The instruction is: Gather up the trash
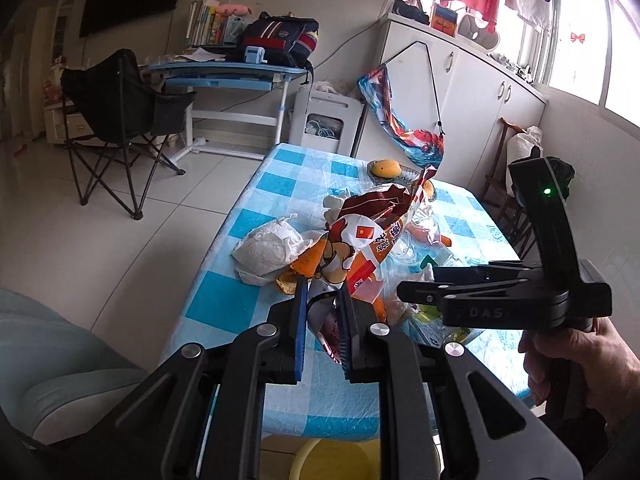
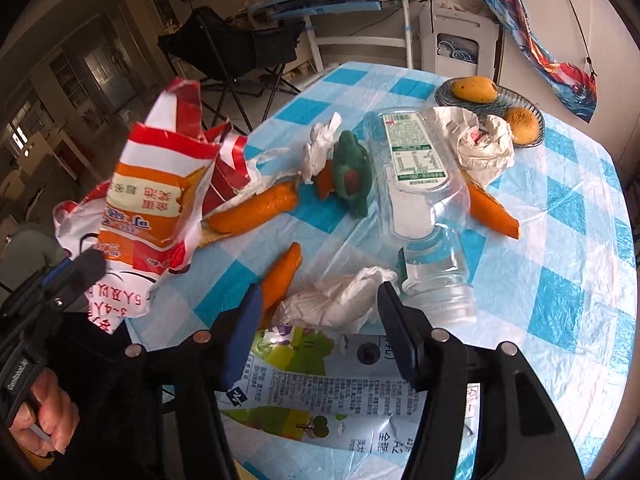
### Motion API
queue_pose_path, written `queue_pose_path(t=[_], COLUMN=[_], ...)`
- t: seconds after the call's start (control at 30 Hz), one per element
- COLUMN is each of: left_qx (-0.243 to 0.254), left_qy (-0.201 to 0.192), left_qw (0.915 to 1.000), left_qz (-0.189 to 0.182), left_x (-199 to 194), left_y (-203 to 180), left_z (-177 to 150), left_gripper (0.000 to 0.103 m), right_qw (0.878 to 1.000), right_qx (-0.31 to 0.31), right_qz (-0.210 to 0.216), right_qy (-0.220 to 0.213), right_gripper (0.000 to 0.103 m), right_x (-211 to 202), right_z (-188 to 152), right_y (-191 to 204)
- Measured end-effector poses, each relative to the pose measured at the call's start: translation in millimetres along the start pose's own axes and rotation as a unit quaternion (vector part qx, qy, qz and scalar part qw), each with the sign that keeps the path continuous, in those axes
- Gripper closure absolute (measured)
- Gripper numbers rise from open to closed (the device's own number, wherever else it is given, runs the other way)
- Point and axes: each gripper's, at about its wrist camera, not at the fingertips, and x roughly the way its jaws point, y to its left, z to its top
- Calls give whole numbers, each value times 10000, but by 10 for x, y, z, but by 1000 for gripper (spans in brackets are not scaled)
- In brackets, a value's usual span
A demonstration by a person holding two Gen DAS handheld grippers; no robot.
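Nearest us, the left gripper (image 1: 322,320) has its fingers pinching a crumpled orange-and-red snack bag (image 1: 372,236), held up over the table (image 1: 276,184); its lower end is hidden between the pads; the right gripper (image 2: 316,320) is spread around a white tissue wad (image 2: 336,300); a milk carton (image 2: 320,392) lies partly covered below.
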Motion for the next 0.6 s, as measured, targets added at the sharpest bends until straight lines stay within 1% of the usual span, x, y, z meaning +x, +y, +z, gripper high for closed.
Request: queue_pose_path(t=[0.03, 0.1, 0.13, 0.17, 0.23, 0.27, 0.37, 0.43, 0.53, 0.6], left_qx=[13, 40, 42, 37, 8, -6, -2, 46, 121, 89], left_qy=[-2, -12, -20, -33, -78, -107, -230, -260, -248, -159], left_qw=[10000, 10000, 10000, 10000, 10000, 9999, 9997, 9995, 9993, 9993], left_qz=[-7, -15, -19, -21, -15, -16, -73, -169, -269, -316], left_x=[7, 8, 8, 3, -17, -30, -119, -196, -349, -445], left_y=[-7, -23, -21, -15, 2, 14, 14, -6, -35, -34], left_z=[1, 4, 5, 7, 13, 19, 3, -15, -57, -110], left_gripper=[90, 90, 90, 90, 90, 90, 90, 90, 90, 90], right_qw=[10000, 9999, 9998, 9995, 9977, 9952, 9831, 9751, 9715, 9716], right_qx=[-30, 87, 137, 174, 354, 477, 658, 659, 578, 540], right_qz=[-18, 57, 99, 125, 214, 379, 812, 1103, 1413, 1591], right_qy=[46, 18, -90, -219, -541, -767, -1504, -1808, -1814, -1666], right_gripper=[67, 84, 91, 93, 94, 94, 94, 94, 94, 94], right_x=[38, 53, 15, -37, -181, -278, -632, -876, -1106, -1167], right_z=[5, 4, 8, 12, 13, 5, -29, -89, -237, -437], right_y=[4, -40, -62, -78, -144, -189, -247, -225, -115, -21])
